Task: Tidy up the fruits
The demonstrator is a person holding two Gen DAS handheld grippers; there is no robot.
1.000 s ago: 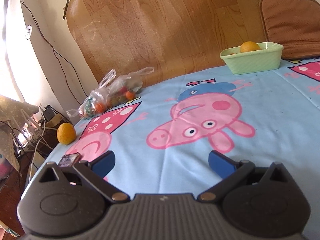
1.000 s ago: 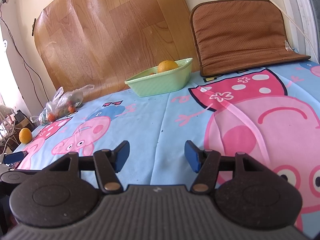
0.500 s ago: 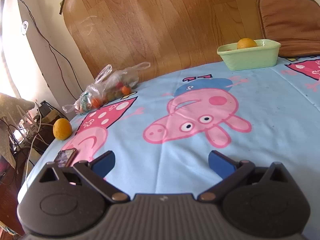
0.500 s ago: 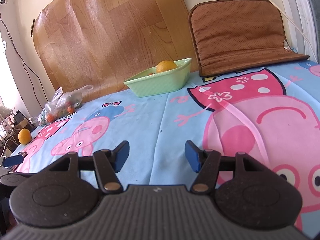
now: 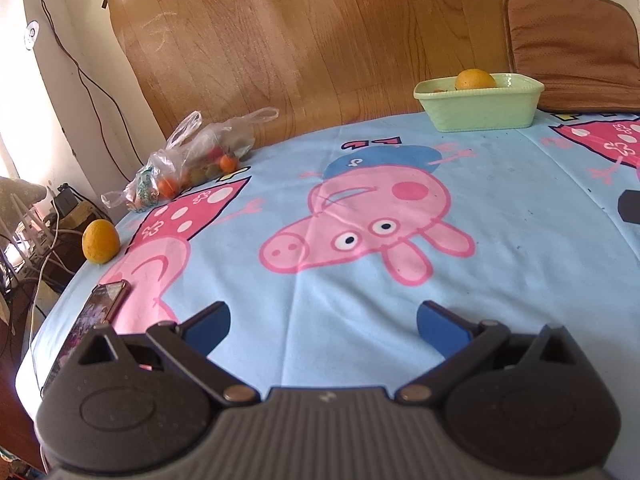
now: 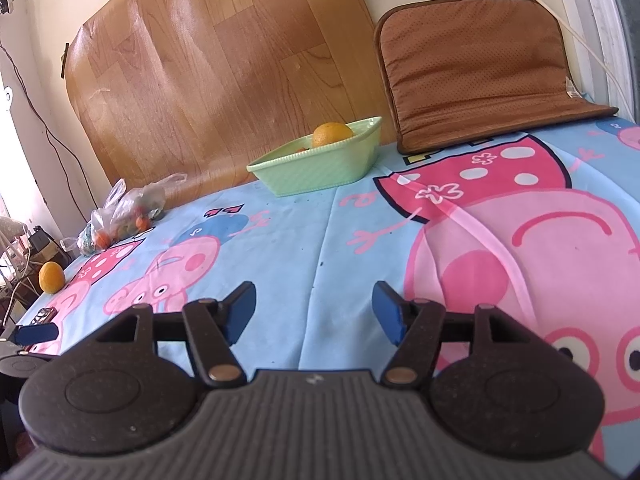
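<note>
Left wrist view: left hand-held gripper [image 5: 323, 322] spread wide, nothing between the blue pads, hovering low over the cartoon-print sheet [image 5: 500, 208] covering the surface, which looks like a bed or a desk; cannot tell which. Loose orange [image 5: 100, 241] sitting at the far left edge of the sheet, well apart from the gripper, with a phone [image 5: 105, 300] lying nearer, between the two. Plastic bag [image 5: 188, 164] of small fruit slumped further back, by the wood-grain board [image 5: 320, 40]. Green dish [image 5: 478, 106] far off to the right, already holding a second orange [image 5: 475, 79], just in front of a brown cushion [image 5: 568, 40].

Right wrist view: right hand-held gripper [image 6: 314, 312] also wide apart and empty, pointed toward the green dish [image 6: 316, 168] with its orange [image 6: 332, 134]. Loose orange [image 6: 51, 277] small at the far left; bag [image 6: 124, 212] beyond it. Tip of the other gripper just visible at the lower left edge.

Handling, as a judgement: loose orange likely firm, moderately heavy, round and prone to rolling, so best pinched across its widest middle with the pads level, squeezed enough to hold yet not bruise. Near the edge, so a nudge could send it off. Bag soft, shapeless and slippery; better gathered at the knotted handles than squeezed around the fruit.
</note>
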